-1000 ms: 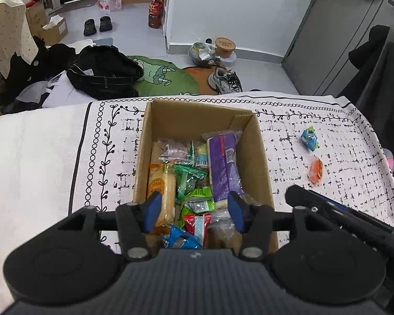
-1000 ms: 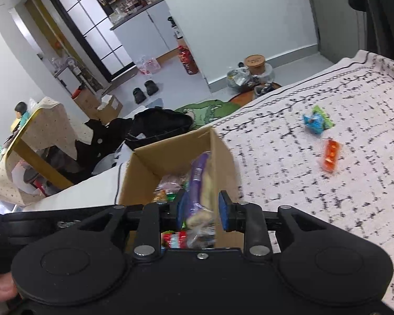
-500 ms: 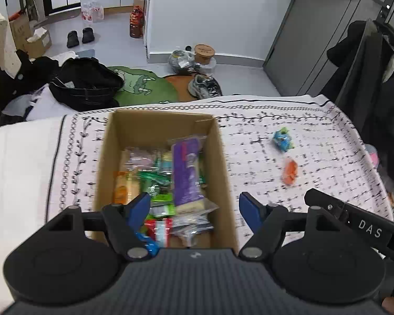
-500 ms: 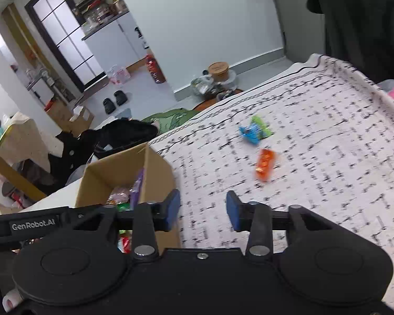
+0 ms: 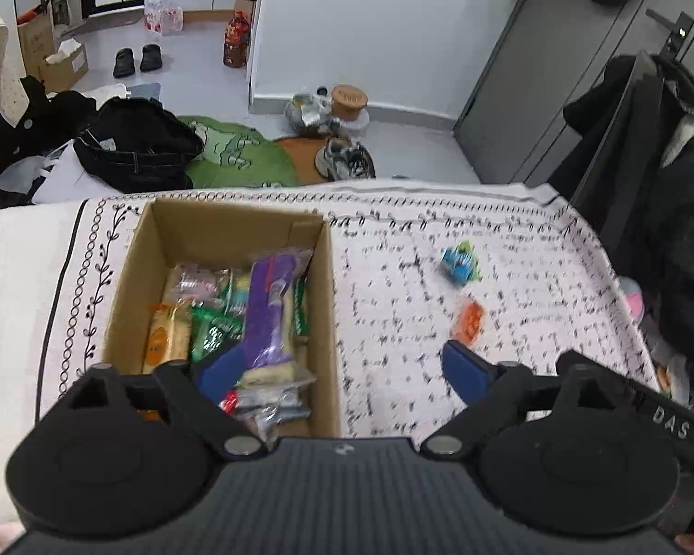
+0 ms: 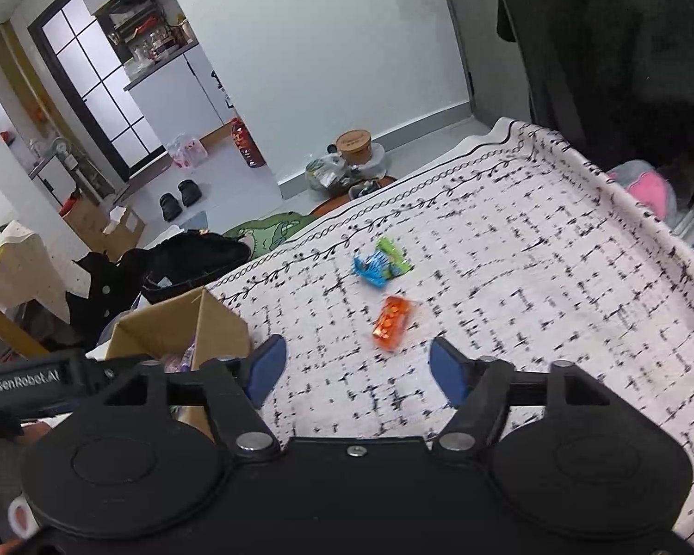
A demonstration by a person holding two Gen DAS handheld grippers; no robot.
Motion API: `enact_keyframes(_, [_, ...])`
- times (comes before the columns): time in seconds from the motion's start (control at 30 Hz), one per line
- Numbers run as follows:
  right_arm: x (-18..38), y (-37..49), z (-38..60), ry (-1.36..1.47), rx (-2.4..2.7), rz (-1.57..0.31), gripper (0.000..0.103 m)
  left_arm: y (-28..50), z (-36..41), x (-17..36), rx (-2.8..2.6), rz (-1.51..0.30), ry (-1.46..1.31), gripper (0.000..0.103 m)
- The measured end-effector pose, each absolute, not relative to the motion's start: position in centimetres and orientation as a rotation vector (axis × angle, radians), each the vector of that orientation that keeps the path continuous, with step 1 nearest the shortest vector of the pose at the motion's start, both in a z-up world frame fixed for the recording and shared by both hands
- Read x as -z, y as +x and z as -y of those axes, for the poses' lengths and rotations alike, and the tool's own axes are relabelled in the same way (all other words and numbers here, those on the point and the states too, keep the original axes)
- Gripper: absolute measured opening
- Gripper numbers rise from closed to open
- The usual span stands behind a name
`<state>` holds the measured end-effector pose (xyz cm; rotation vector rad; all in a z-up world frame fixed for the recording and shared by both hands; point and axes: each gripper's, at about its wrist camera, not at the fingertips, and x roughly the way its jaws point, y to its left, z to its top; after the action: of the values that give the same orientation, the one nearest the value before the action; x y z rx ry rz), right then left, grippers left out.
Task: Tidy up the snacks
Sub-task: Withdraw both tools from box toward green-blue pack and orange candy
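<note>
Both are spread wide and empty: the right hand-held gripper (image 6: 354, 372) and the left hand-held gripper (image 5: 342, 370). The orange snack (image 6: 392, 322), mid-frame, is slippery; a crooked pinch could push it away from the box (image 6: 217, 323).

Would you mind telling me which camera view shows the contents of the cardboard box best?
The left wrist view: it looks down into the open cardboard box, showing the purple packet and other snacks. The right wrist view catches only the box's corner, with a sliver of its contents behind the claw.
</note>
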<state>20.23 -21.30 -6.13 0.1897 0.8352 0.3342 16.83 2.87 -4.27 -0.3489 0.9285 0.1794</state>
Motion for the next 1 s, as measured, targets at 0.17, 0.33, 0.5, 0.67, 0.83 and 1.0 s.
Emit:
enact_keyframes(0.17, [5.6, 21.0, 22.7, 0.174, -0.326, -0.815, 0.099, 17.7, -1.5, 3.6, -0.193, -0.895, -0.289, 0.103])
enact_keyframes(0.33, [5.6, 22.3, 23.7, 0.149, -0.316, -0.83, 0.102, 18.7, -0.4, 3.9, -0.186, -0.897, -0.27, 0.103])
enact_keyframes(0.5, [5.9, 23.3, 24.0, 0.147, -0.325, -0.846, 0.103, 19.9, 0.7, 4.2, -0.167, -0.894, -0.256, 0.103])
enact_keyframes(0.67, [6.5, 24.3, 23.4, 0.126, -0.343, -0.869, 0.102, 21.1, 1.5, 4.1, -0.144, -0.867, -0.257, 0.103])
enact_keyframes(0.83, [7.6, 25.9, 23.3, 0.144, -0.321, -0.879, 0.1, 23.3, 2.3, 4.7, -0.127, -0.875, -0.233, 0.103])
enact_keyframes(1.0, [9.2, 27.5, 22.8, 0.153, -0.288, -0.901, 0.096, 25.0, 2.8, 6.6, -0.136, -0.888, -0.19, 0.103])
